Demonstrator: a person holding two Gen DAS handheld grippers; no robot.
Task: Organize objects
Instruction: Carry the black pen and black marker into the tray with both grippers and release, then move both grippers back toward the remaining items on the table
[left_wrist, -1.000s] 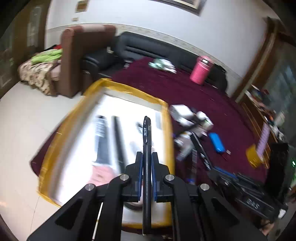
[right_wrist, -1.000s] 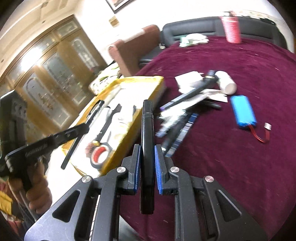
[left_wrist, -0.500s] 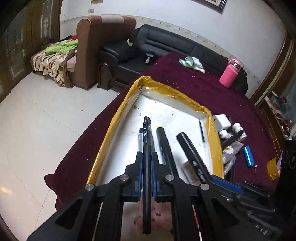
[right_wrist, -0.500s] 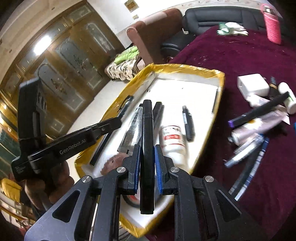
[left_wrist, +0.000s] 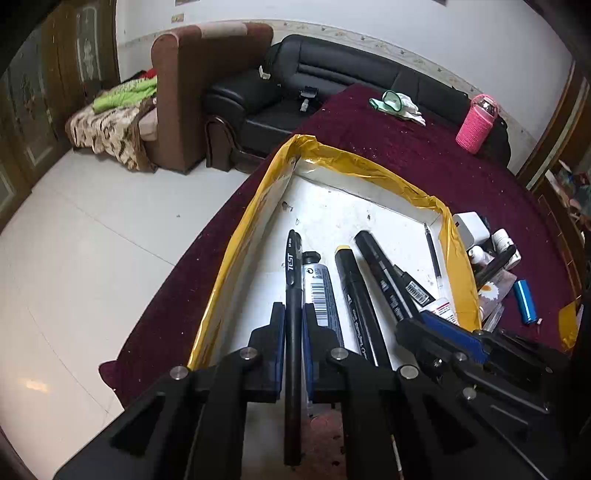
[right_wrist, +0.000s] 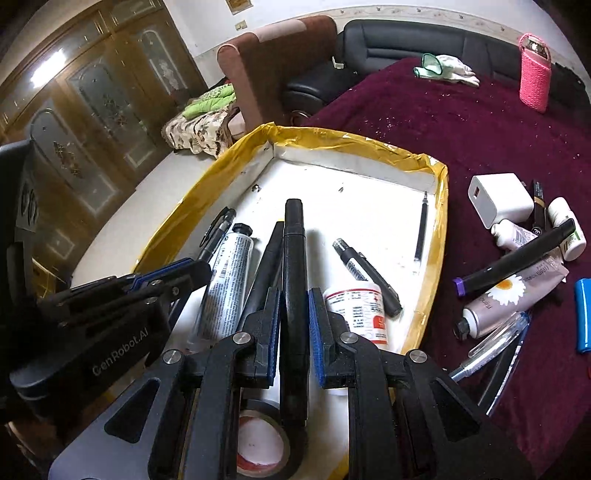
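Covering the table (left_wrist: 424, 158) is maroon cloth, sofas (left_wrist: 332, 81) behind. Both grippers have moved in over the tray (right_wrist: 439, 206): left gripper (left_wrist: 293, 325) clamps a pen (left_wrist: 293, 280), right gripper (right_wrist: 293, 314) a marker (right_wrist: 294, 258).

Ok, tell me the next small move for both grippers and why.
Probably lower and open both: the left gripper holds a black pen and the right gripper a black marker, both already over the yellow-edged tray.
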